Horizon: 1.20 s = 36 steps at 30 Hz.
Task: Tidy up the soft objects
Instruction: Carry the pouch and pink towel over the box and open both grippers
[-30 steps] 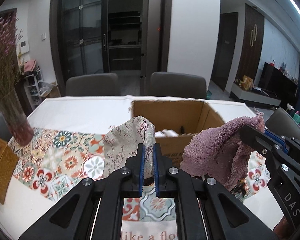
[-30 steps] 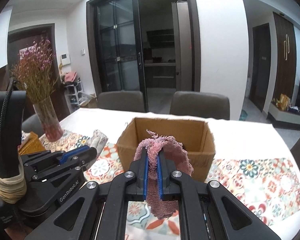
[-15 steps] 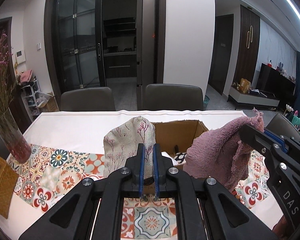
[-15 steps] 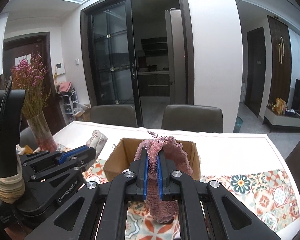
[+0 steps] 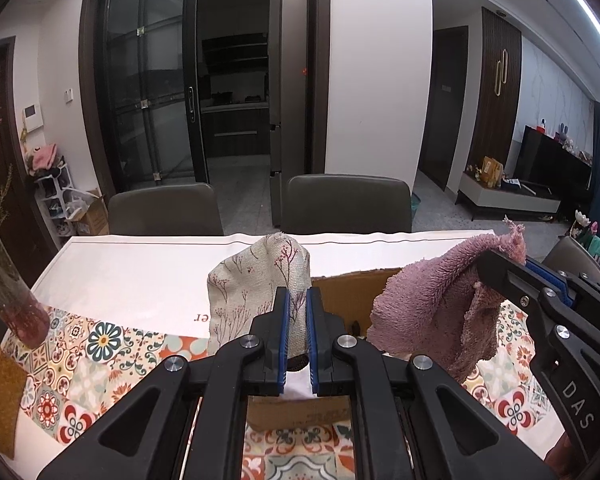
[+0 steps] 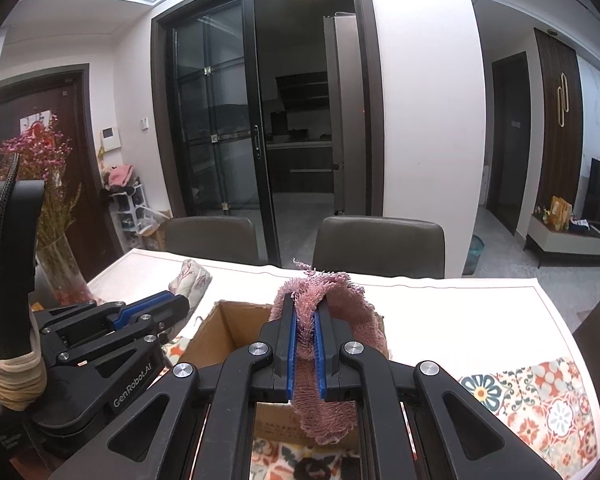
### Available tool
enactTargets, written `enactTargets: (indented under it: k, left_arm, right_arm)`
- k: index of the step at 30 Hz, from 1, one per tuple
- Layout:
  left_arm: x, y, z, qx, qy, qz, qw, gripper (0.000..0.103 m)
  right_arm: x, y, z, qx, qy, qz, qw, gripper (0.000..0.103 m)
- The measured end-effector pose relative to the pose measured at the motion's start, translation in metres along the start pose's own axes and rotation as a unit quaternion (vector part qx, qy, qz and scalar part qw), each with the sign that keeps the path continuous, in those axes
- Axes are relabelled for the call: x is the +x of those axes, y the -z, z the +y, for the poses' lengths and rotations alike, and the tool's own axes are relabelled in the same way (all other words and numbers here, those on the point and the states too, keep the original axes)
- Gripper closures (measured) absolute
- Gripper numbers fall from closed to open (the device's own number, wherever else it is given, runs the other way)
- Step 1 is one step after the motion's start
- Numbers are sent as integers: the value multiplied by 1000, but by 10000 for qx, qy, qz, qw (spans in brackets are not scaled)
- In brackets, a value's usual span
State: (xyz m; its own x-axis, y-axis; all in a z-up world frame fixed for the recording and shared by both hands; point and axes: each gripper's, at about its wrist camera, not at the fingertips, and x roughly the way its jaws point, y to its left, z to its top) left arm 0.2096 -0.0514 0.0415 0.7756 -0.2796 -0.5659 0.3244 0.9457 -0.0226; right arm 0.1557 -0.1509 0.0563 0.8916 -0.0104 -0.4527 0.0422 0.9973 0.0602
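Observation:
My left gripper (image 5: 298, 300) is shut on a beige cloth with a red twig print (image 5: 256, 284) and holds it above the near left part of the open cardboard box (image 5: 352, 296). My right gripper (image 6: 306, 316) is shut on a fluffy mauve towel (image 6: 340, 316), which hangs over the box (image 6: 220, 332). The towel (image 5: 432, 304) also shows at the right of the left wrist view, and the beige cloth (image 6: 190, 280) at the left of the right wrist view. The box's inside is mostly hidden.
The table carries a white cloth (image 5: 140, 272) and a patterned tile runner (image 5: 96, 344). A glass vase of pink dried flowers (image 5: 8, 300) stands at the left, with a brown woven mat (image 5: 0, 400) nearer me. Two grey chairs (image 5: 344, 204) stand at the far edge.
Both grippers have risen and moved forward with their cloths, so the box now sits lower and closer under them. Both stay shut.

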Motion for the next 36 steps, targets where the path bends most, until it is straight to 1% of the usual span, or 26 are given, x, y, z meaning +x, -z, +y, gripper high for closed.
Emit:
enactTargets:
  k: [12,17,24,28,32,34,36]
  left_arm:
    - [56,-2,-3,-8,-4,307,9995,93]
    - [72,-2,-7,22,34,323,9995,91]
    - [83,-6,-8,4,130,332,9994,91]
    - [86,-5,-9,-25,183,362,9992,91]
    - [86,-5,-13,-3,154,361,9992,90]
    - [83,-6,-14,37,47,321,9995,78]
    - [80,-7,-15,68,-60,272,9996,51]
  right_arm:
    - [58,7,-12,153,-2,439,9989,94]
    - [79,7,-17,165,-9,581,9982,94]
    - [92,8,-19,194,-6,678,9975,94]
    - [92,8,-20,210,12,691,9974,94]
    - [90,10,-19,203,20,718,9972,93]
    - [89,9,-19,244,18,711,9972,92]
    - [87,8,-21,281,38,715,9970,90]
